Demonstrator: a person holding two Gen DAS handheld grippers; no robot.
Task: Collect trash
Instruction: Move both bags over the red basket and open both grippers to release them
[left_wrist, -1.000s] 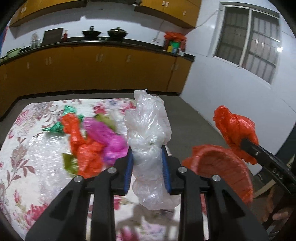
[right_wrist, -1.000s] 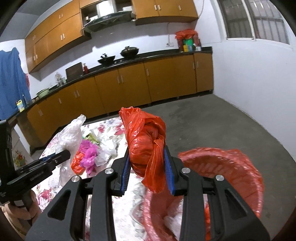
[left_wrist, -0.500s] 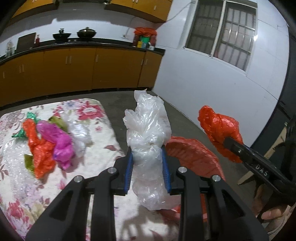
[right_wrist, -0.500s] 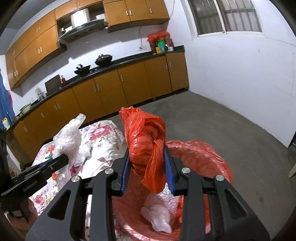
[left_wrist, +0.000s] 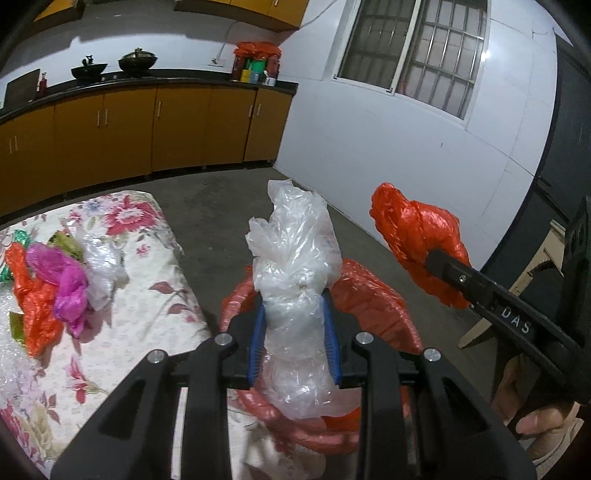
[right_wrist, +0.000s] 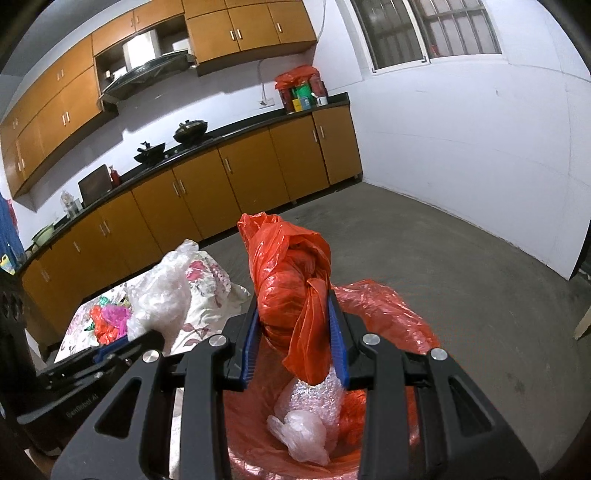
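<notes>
Right gripper (left_wrist: 430, 258), arm marked "DAS", fingers clamp red bag (right_wrist: 291, 291); left gripper (left_wrist: 293, 332) fingers clamp clear bag (left_wrist: 295, 280).

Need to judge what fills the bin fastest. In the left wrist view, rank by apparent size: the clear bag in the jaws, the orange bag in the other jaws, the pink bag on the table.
1. Clear bag, but it is nearest the camera.
2. Orange bag.
3. Pink bag, clearly smallest, though farther off.

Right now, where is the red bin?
The red bin sits on the floor beside the flowered table, directly below both held bags, bottom centre in both wrist views.
</notes>
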